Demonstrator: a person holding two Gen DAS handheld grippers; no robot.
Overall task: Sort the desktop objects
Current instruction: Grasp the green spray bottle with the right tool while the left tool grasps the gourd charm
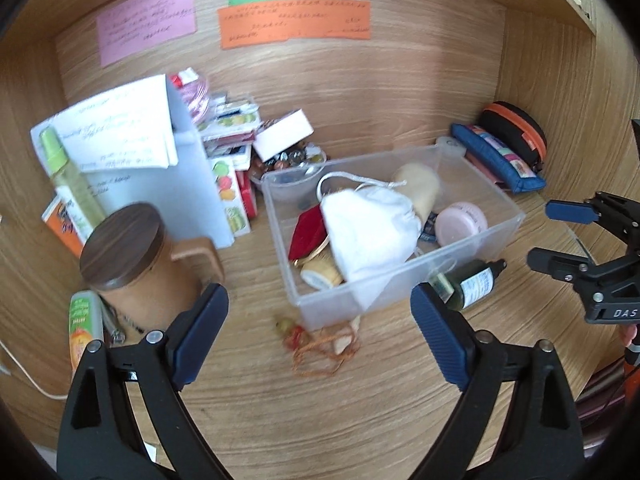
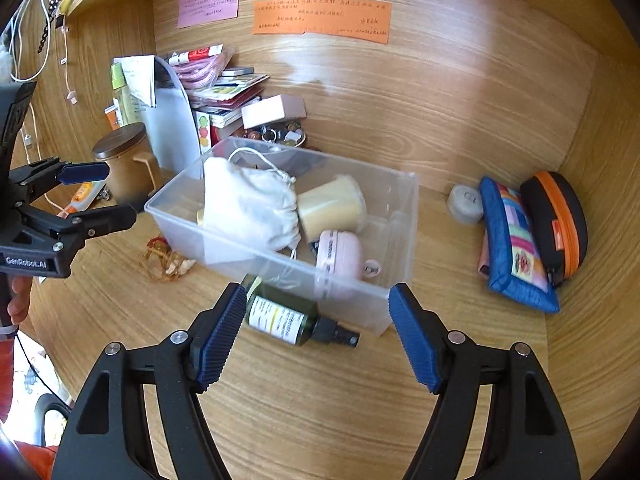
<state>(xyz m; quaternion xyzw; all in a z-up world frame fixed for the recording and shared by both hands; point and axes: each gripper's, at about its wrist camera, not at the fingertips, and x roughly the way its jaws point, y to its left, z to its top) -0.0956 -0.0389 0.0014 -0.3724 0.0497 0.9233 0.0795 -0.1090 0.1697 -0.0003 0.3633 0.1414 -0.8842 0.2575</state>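
Observation:
A clear plastic bin (image 1: 472, 254) (image 2: 404, 208) stands mid-desk holding a white drawstring pouch (image 1: 368, 228) (image 2: 252, 204), a cream cup (image 2: 332, 204), a pink case (image 2: 340, 256) and a red pouch (image 1: 308, 232). A dark green spray bottle (image 1: 472, 284) (image 2: 288, 318) lies on the desk against the bin's near wall. A tangle of orange cord with a charm (image 1: 320, 344) (image 2: 166, 258) lies beside the bin. My left gripper (image 1: 320, 336) is open and empty above the cord. My right gripper (image 2: 316, 332) is open and empty just over the bottle.
A brown mug with a wooden lid (image 1: 128, 256), a white file holder with papers (image 1: 160, 160), boxes and a bowl of trinkets (image 1: 288, 160) crowd the back left. A blue pencil case (image 2: 516, 244) and a black-orange case (image 2: 560, 224) lie at the right wall.

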